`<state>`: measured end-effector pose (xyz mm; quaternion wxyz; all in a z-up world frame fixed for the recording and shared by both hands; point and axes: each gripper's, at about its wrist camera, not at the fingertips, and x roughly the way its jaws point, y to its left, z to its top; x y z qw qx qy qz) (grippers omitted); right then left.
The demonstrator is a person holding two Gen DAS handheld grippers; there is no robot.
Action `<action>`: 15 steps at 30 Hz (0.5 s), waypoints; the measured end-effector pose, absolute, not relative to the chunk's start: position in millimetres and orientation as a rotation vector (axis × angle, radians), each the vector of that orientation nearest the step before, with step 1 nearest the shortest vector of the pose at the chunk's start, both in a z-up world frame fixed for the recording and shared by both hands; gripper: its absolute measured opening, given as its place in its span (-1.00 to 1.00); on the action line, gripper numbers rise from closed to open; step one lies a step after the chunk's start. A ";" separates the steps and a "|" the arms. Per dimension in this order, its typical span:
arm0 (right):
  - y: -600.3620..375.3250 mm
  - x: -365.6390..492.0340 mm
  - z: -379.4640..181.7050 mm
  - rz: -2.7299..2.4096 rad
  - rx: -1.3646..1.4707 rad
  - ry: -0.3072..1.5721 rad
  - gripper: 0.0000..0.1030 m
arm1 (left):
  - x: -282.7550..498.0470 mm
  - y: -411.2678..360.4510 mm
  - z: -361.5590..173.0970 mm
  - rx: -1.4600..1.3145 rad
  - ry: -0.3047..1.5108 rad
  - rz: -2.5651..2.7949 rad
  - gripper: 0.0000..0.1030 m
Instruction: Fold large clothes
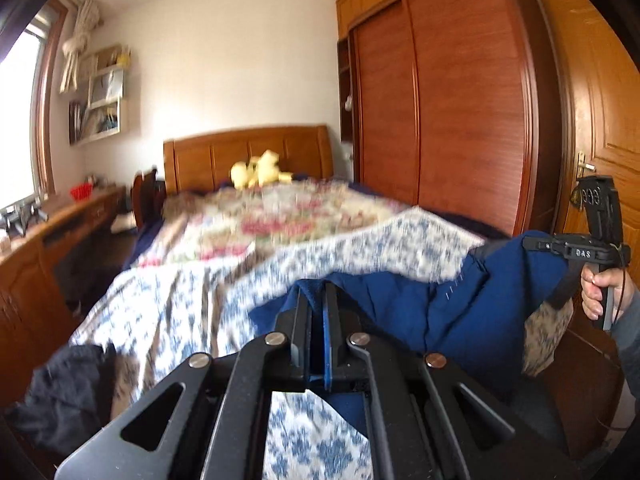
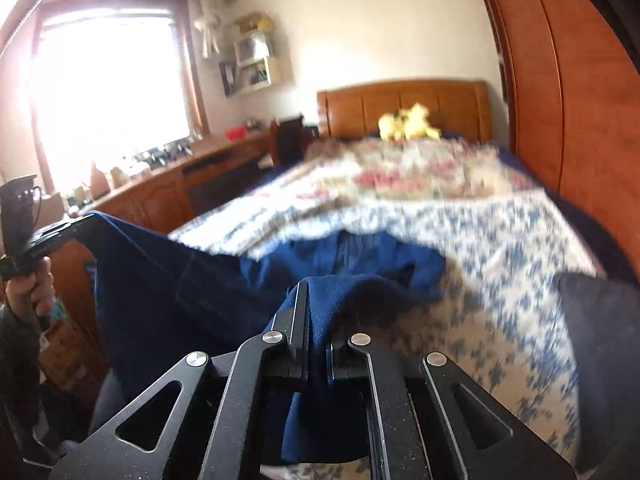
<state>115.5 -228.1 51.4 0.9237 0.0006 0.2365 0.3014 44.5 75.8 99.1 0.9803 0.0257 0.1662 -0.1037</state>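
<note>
A large dark blue garment hangs stretched between my two grippers above the foot of the bed. My left gripper is shut on one edge of the cloth, a thin fold pinched between its pads. My right gripper is shut on another edge, the fabric bunched over its tips. In the left wrist view the right gripper shows at the far right, held by a hand. In the right wrist view the left gripper shows at the far left. The rest of the blue garment trails onto the bedspread.
The bed has a blue-and-white floral cover and a flowered quilt; a yellow plush toy lies by the headboard. A wooden wardrobe stands on the right, a wooden desk under the window. Dark clothing lies at the bed's left corner.
</note>
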 end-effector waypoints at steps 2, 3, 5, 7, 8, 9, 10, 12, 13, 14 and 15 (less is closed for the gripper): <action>-230.5 105.0 71.7 0.624 -0.005 0.445 -0.95 | 35.3 77.2 119.3 0.051 0.297 -0.216 -0.98; -231.3 98.3 82.2 0.631 -0.008 0.426 -0.95 | 30.5 79.1 129.8 0.045 0.277 -0.217 -0.98; -234.9 84.4 101.9 0.633 -0.018 0.386 -0.95 | 23.2 82.6 143.7 0.044 0.250 -0.216 -0.98; -240.9 70.7 118.6 0.640 -0.023 0.349 -0.95 | 21.0 87.6 153.4 0.039 0.228 -0.206 -0.98; -244.6 64.8 125.5 0.639 -0.021 0.333 -0.95 | 19.7 91.1 157.8 0.036 0.220 -0.203 -0.98; -249.5 59.0 133.4 0.637 -0.019 0.314 -0.95 | 19.7 94.4 160.7 0.030 0.215 -0.198 -0.97; -253.4 57.0 138.1 0.634 -0.019 0.302 -0.95 | 21.0 96.9 161.8 0.029 0.212 -0.187 -0.97; -258.0 57.0 141.1 0.607 -0.029 0.290 -0.95 | 29.0 99.4 158.3 0.028 0.219 -0.167 -0.97; -259.6 60.0 140.0 0.596 -0.031 0.295 -0.95 | 36.8 100.4 153.9 0.029 0.231 -0.161 -0.97; -259.6 68.4 135.7 0.578 -0.037 0.311 -0.95 | 43.5 99.7 148.1 0.027 0.243 -0.156 -0.97; -258.8 78.9 129.4 0.564 -0.044 0.330 -0.95 | 51.9 99.5 142.3 0.024 0.257 -0.151 -0.97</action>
